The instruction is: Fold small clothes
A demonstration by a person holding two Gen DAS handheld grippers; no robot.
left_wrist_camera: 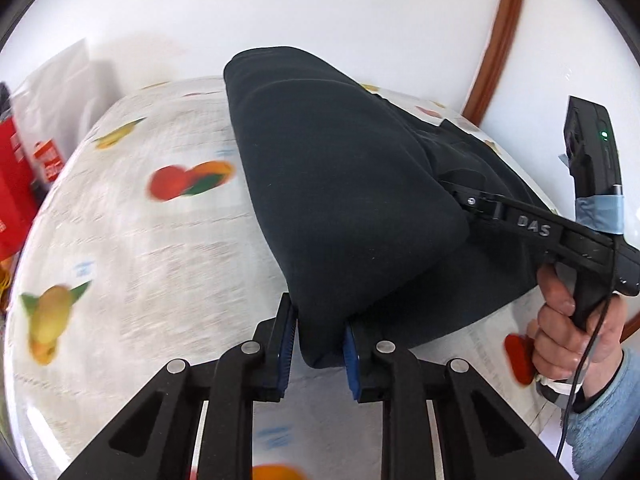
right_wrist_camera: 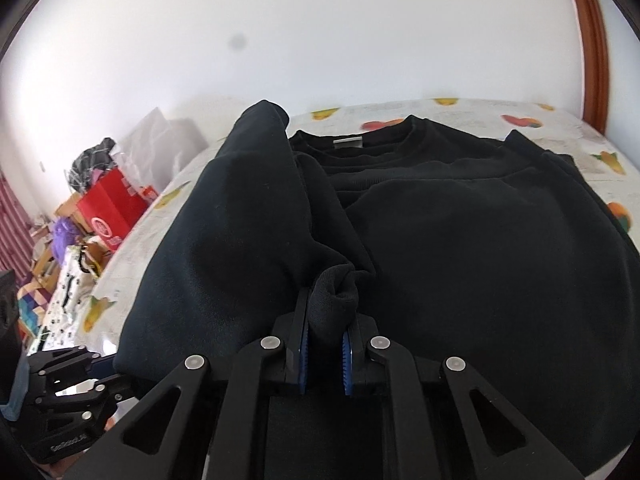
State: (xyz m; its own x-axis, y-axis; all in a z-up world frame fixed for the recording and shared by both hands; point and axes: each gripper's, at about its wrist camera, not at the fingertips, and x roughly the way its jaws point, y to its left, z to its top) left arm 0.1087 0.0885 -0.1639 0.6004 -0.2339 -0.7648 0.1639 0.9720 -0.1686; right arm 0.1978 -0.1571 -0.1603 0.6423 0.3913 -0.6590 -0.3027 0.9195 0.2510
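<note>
A black sweatshirt (right_wrist_camera: 460, 232) lies on a table with a white fruit-print cloth (left_wrist_camera: 140, 240), collar and label at the far side. Its left side is lifted and folded over as a raised flap (left_wrist_camera: 340, 184). My left gripper (left_wrist_camera: 320, 340) is shut on the flap's lower corner. My right gripper (right_wrist_camera: 325, 332) is shut on a bunched fold of the same flap further along the edge. The right gripper also shows in the left wrist view (left_wrist_camera: 472, 200), held by a hand, its tips buried in the fabric. The left gripper's body shows in the right wrist view (right_wrist_camera: 76, 396) at lower left.
A red bag (right_wrist_camera: 112, 208), clear plastic bags and assorted clutter stand beyond the table's left edge. A white wall is behind. A brown wooden frame (right_wrist_camera: 588, 40) runs up at the right. The table edge curves close on the right.
</note>
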